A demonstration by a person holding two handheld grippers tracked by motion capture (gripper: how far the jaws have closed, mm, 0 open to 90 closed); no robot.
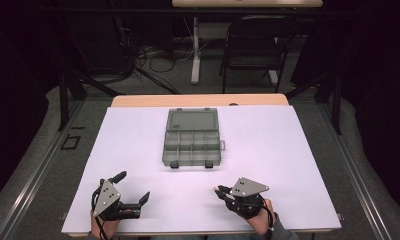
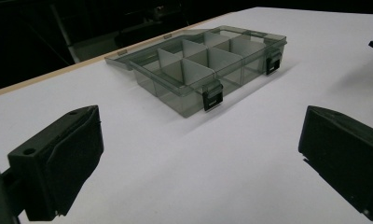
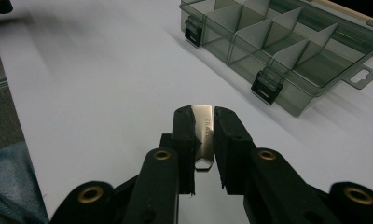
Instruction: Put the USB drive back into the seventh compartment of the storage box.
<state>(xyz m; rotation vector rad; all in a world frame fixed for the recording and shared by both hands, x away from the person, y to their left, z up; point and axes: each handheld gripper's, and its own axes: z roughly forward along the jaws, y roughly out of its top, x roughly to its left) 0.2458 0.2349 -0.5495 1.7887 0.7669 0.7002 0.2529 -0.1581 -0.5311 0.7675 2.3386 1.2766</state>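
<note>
Metal strip (image 3: 204, 135), one only, sits pinched between the jaws of the right gripper (image 3: 204, 114), standing on edge, its long axis running along the jaws and pointing away over the white table (image 1: 138, 150). Going left to right in the high view: the left gripper (image 1: 133, 187) rests near the table's front edge, jaws spread wide with nothing between them; one grey compartment box (image 1: 192, 145) lies farther back at the middle, lid open away from the person, two black latches facing forward; then the right gripper (image 1: 219, 192), pointing left.
</note>
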